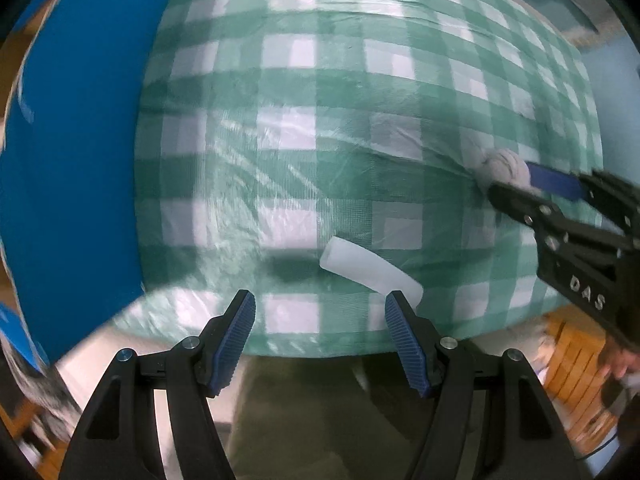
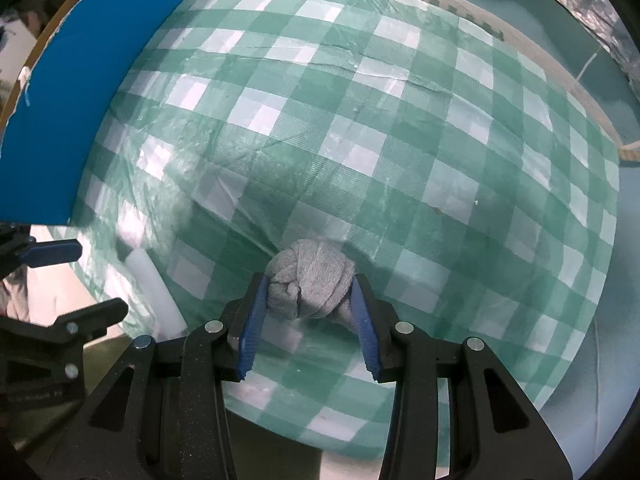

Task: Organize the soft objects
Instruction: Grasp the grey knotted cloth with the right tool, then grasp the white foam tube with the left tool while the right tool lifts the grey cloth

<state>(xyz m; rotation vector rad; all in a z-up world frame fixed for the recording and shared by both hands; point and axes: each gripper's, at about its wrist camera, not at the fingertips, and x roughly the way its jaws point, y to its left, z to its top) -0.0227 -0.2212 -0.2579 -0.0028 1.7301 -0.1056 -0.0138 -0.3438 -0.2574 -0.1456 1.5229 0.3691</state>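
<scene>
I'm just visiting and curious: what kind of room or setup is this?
Probably a home-style table used for a tidying exercise. A green-and-white checked tablecloth covers it, with a rolled grey sock and a white tube on top, and a blue panel at one edge.

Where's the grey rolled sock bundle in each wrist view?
Left wrist: grey sock bundle at right of centre, at the right gripper's tips.
Right wrist: bundle low centre, pressed between the right gripper's pads.
Shared landmark: white foam tube on the green checked cloth.
</scene>
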